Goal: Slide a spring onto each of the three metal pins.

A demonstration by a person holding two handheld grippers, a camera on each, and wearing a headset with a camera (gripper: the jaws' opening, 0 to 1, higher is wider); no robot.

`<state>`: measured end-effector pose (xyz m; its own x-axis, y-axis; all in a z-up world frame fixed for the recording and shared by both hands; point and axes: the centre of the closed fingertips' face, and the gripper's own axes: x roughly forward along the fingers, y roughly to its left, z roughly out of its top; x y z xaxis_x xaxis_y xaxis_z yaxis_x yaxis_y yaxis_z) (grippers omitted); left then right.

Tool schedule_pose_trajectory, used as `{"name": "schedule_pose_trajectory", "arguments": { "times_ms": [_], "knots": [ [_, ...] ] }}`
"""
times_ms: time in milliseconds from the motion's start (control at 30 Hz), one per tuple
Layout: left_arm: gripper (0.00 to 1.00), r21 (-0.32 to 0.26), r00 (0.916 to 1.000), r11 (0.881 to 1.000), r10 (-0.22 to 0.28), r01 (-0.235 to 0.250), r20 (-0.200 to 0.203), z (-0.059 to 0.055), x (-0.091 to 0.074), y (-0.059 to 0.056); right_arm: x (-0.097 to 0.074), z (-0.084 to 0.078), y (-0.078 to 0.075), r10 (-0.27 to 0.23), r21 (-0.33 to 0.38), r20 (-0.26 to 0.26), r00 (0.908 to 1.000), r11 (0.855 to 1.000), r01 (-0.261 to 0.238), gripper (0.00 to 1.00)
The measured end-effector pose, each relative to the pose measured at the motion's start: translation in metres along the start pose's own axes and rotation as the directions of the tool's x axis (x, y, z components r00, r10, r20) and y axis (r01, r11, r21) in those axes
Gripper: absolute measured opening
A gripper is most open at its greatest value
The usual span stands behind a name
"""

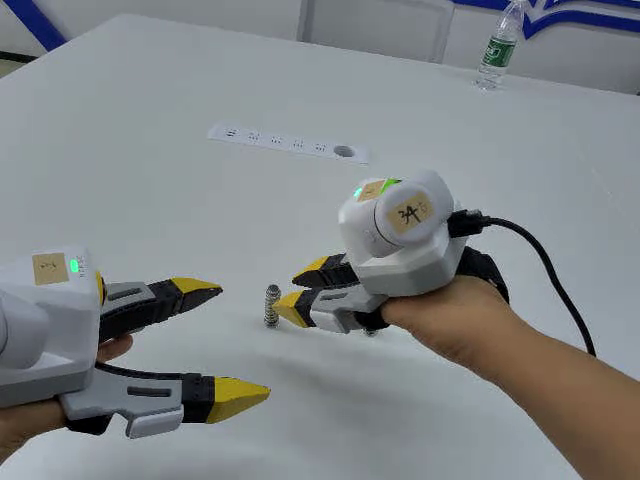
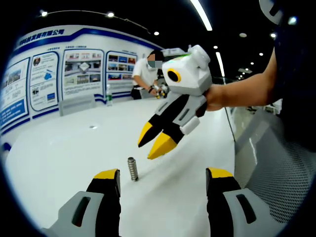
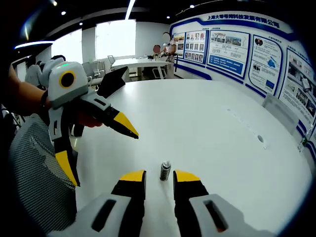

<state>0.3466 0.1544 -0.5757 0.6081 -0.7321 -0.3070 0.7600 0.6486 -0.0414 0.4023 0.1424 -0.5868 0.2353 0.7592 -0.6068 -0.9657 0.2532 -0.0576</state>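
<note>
— how far along are you?

— early, i'd judge. just below the middle of the head view one spring [image 1: 271, 305] stands upright on the white table [image 1: 150, 120]. in the right gripper view a shiny rounded cap pokes out of its top, so i take it to be seated on a metal pin [image 3: 166, 163]. that's the one i can vouch for. by my count the other two are left to do.

— and your tools?

— my right gripper [image 1: 288, 292] has its jaws a narrow gap apart, clamped on nothing. the spring sits just ahead of the tips, in line with that gap. in the head view it's just beside the lower tip, and i can't tell whether they touch. my left gripper [image 1: 240, 342], at the lower left of the frame, has its jaws spread wide and carries nothing.

— what's the stuff like?

— the spring is a tight grey steel coil, stubby and ridged. i'd guess it rolls if it gets tipped. the jaws are black with yellow wedge tips that taper to points, set in glossy white housings. the table is smooth and matte. a long flush socket strip [image 1: 290, 143] lies in the upper middle, and a clear plastic bottle [image 1: 498, 47] with a green label stands at the upper right.
</note>
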Motion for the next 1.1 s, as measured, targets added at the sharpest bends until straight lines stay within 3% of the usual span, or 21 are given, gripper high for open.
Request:
{"name": "schedule_pose_trajectory", "arguments": {
  "times_ms": [267, 600, 1100],
  "knots": [
    [0.73, 0.0, 1.0, 1.0, 0.001, -0.001, 0.0, 0.001, 0.001, 0.0, -0.022, -0.001, 0.007, -0.004, 0.015, 0.034, 0.9994, 1.0, 0.003, 0.25],
    [0.74, -0.001, 1.0, 1.0, 0.001, -0.001, 0.002, 0.003, 0.002, 0.0, -0.047, -0.017, 0.019, -0.009, 0.024, 0.044, 0.999, 1.0, 0.008, 0.27],
    [0.75, 0.001, 1.0, 1.0, 0.0, 0.0, -0.004, 0.003, 0.002, -0.001, -0.091, -0.052, 0.008, -0.077, 0.092, 0.049, 0.9958, 0.993, 0.073, 0.29]
  ]
}}
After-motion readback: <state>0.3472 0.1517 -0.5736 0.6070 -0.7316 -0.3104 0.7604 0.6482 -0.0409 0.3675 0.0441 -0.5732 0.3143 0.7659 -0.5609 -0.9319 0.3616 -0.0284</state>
